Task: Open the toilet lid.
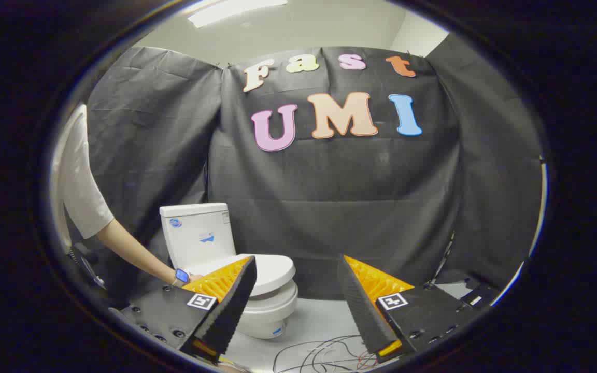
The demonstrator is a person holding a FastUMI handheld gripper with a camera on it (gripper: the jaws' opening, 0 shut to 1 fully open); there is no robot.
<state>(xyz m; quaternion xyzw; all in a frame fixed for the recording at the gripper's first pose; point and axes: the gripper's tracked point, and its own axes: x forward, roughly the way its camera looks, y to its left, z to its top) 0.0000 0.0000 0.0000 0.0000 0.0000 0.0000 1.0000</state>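
The tongs (294, 305) are released: the two fingers stand wide apart and nothing is between them except bare floor (319, 321) and, lower, some loose cables (324, 355).

The toilet (236, 269) stands in the lower left part of the frame, against the black cloth wall. Its lid (272, 270) is down, lying flat on the bowl, so the task is not yet begun. The tank (197, 230) rises behind it, more to the left.

The relation that matters: the lid lies ahead of the tongs and to the left, not in the gap between the fingers. The left finger (226, 305) covers part of it; the rounded front edge shows just right of this finger's tip. The long axis of the lid goes from the tank, where I judge the hinge to be, toward the front edge, which points to the lower right.

In my judgement the tongs must go forward and to the left, to reach this front edge and lift it up toward the tank.

A person's arm (132, 248) with a watch (182, 275) reaches down at the left of the toilet, near the left finger.
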